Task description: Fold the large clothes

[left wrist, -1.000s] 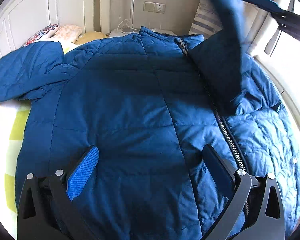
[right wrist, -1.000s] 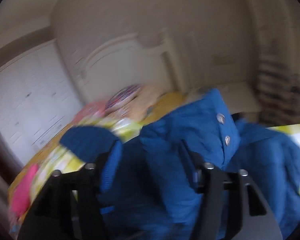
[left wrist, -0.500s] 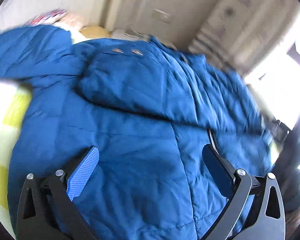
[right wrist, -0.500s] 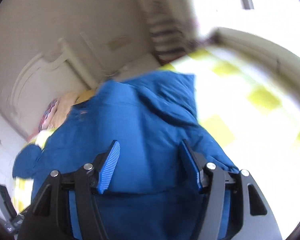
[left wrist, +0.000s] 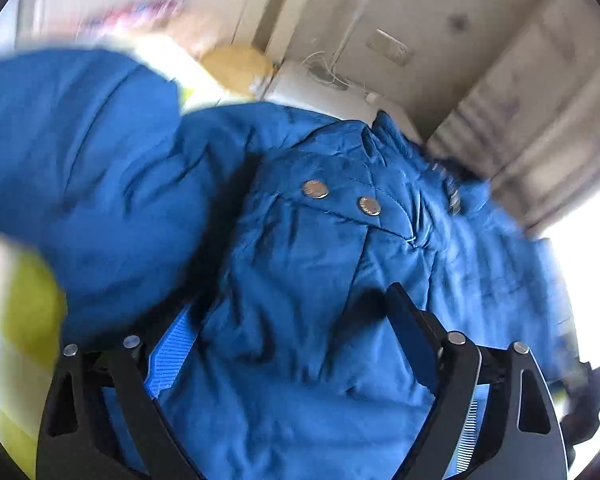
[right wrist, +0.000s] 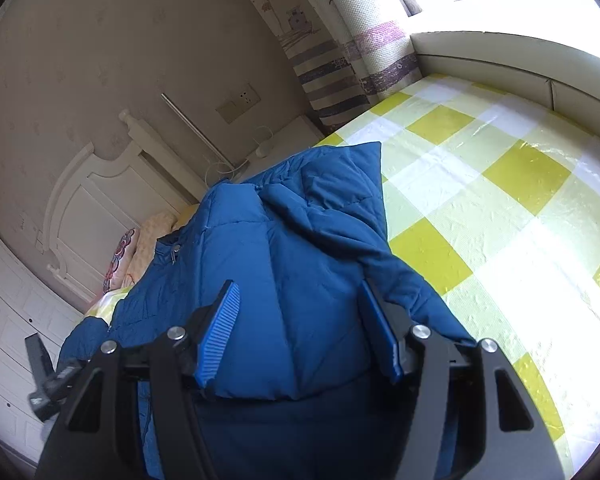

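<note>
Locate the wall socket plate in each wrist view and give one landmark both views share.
Left wrist: wall socket plate upper right of centre, above the blue jacket.
Right wrist: upper left of centre, left of the striped curtain.
Shared landmark: the jacket.

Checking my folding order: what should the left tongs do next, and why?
Probably finish closing on the cuff and draw it flat. The left tongs are closing around the snap-button sleeve end lying across the jacket, while the right tongs sit open over the folded side.

Blue jacket [right wrist: 292,264] – yellow/white check bedsheet [right wrist: 480,184].
</note>
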Tool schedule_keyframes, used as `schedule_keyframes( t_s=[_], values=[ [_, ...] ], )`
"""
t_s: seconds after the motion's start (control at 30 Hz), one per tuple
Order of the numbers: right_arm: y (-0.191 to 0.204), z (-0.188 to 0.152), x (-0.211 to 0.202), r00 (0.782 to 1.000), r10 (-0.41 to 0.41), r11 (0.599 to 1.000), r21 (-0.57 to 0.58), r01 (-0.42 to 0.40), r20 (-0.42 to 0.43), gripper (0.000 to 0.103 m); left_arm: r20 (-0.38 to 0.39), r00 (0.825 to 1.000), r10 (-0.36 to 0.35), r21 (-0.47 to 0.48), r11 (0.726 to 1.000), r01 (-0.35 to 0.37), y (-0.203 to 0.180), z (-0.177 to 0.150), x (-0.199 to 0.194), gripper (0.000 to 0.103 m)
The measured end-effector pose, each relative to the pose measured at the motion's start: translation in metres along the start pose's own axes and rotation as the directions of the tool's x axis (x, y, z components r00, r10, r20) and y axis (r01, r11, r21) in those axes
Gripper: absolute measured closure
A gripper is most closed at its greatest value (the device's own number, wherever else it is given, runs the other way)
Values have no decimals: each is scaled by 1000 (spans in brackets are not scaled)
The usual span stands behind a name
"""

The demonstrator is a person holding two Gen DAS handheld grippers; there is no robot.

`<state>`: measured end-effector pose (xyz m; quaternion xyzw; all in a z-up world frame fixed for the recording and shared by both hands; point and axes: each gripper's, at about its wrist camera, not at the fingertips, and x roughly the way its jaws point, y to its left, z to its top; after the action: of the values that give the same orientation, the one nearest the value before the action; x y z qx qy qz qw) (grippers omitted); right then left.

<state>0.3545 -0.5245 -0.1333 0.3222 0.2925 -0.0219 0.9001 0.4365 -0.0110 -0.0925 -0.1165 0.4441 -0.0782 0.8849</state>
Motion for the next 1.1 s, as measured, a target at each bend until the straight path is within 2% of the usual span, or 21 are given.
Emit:
schedule_keyframes(
  t_s=[0.03,0.07,0.1,0.2,0.3,0.4,0.5,0.53,0.57,0.6,0.63,0.7,0.73,0.8,0.83,0.87,0.9,0.93,0.97,1.03,1.1],
  values=[
    [0,-1,-3,1000,5,1000,4,-5,3,42,14,999,48,57,997,-49,-11,-2,1,38],
    [-2,-1,-3,1000,13,1000,12,-13,6,42,13,999,49,77,996,-50,-18,-4,-2,51],
    [-3,0,-4,1000,20,1000,19,-21,10,42,33,998,58,65,996,-60,-19,-4,-10,68],
    [-9,0,-8,999,49,997,58,-51,23,42,122,992,19,26,999,-22,-16,-5,-49,86],
    [-10,1,-9,998,57,996,69,-58,27,42,252,968,-13,14,1000,10,-13,-7,-105,87],
    [-9,1,-9,998,52,997,60,-54,29,42,306,952,7,29,999,-17,-12,-13,-123,87],
    [-9,1,-9,998,50,997,62,-51,27,42,216,973,86,64,993,-102,-8,-22,-96,86],
    [-9,1,-9,998,48,997,61,-50,27,42,151,978,147,40,987,-154,3,-25,-77,86],
    [-9,1,-9,999,46,997,58,-48,29,42,115,973,201,16,979,-204,12,-29,-66,86],
    [-8,1,-10,999,43,997,57,-44,32,42,94,968,234,-24,972,-233,23,-33,-58,84],
    [-8,0,-11,999,41,997,57,-43,34,42,99,969,227,-47,974,-223,28,-34,-57,80],
    [-8,1,-10,999,41,997,56,-43,34,42,128,970,209,-74,977,-201,30,-32,-67,78],
    [-8,0,-10,999,39,998,55,-41,34,42,167,964,208,-75,977,-198,26,-29,-78,78],
    [-7,0,-11,999,37,998,51,-39,35,42,294,926,235,-73,972,-223,17,-28,-106,74],
    [-7,0,-11,999,36,998,48,-37,35,42,373,896,239,-64,971,-232,9,-29,-121,69],
    [-7,0,-11,999,34,998,46,-35,36,42,410,880,240,-47,969,-243,1,-31,-127,37],
    [-6,0,-11,999,31,999,42,-32,36,42,412,886,213,10,971,-239,-11,-32,-125,9],
    [-5,0,-11,999,28,999,39,-29,36,42,392,901,189,71,970,-234,-21,-31,-119,8],
    [-5,0,-11,999,25,999,36,-26,36,42,333,926,175,162,957,-239,-36,-31,-102,8],
    [-4,-1,-11,999,20,999,30,-21,35,42,268,941,208,240,931,-274,-50,-32,-76,9],
    [-3,-1,-11,999,15,1000,24,-16,36,42,189,960,209,282,924,-256,-58,-28,-49,9]
  ],
)
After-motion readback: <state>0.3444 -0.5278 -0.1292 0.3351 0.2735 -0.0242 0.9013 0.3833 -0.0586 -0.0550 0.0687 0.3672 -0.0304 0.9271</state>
